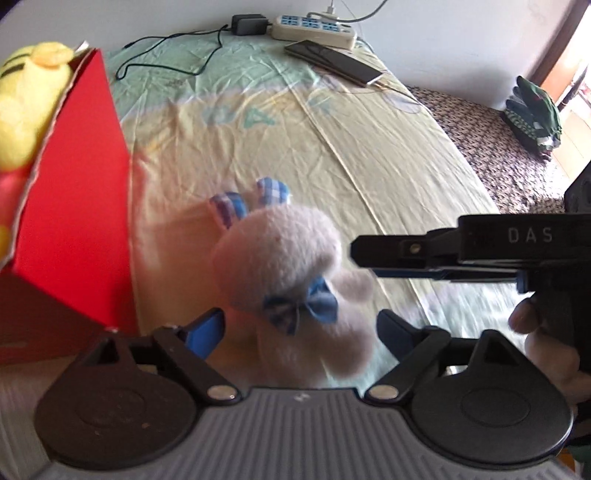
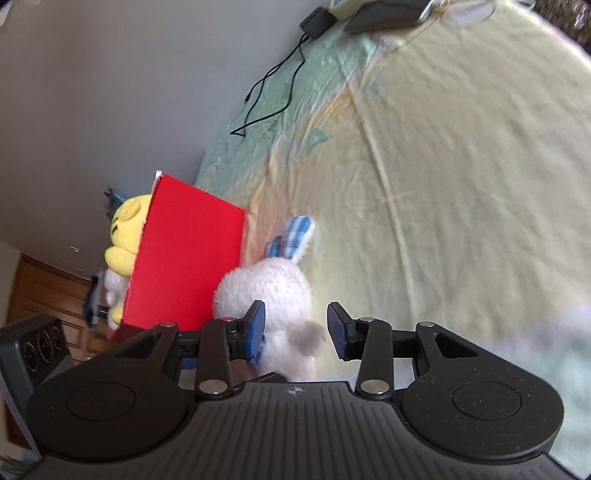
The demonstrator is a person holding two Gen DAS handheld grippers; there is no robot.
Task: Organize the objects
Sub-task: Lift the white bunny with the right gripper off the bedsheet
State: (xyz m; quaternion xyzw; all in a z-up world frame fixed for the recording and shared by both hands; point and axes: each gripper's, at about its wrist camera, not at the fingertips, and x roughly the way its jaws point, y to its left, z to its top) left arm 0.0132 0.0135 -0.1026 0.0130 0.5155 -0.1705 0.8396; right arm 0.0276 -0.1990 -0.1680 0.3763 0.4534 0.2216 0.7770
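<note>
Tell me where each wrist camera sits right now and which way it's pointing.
Left wrist: on the left gripper, looking along the bed toward the power strip; its open fingers flank the white plush rabbit; the right gripper and a hand show.
Right wrist: on the right gripper, rolled sideways, facing the rabbit and red box; its open fingers show.
Shared: rabbit, red box, yellow plush, bed sheet.

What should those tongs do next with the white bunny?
Probably close the left tongs on the bunny: it sits between their open fingers, beside the red box that already holds a yellow toy. The right tongs are open too.
</note>
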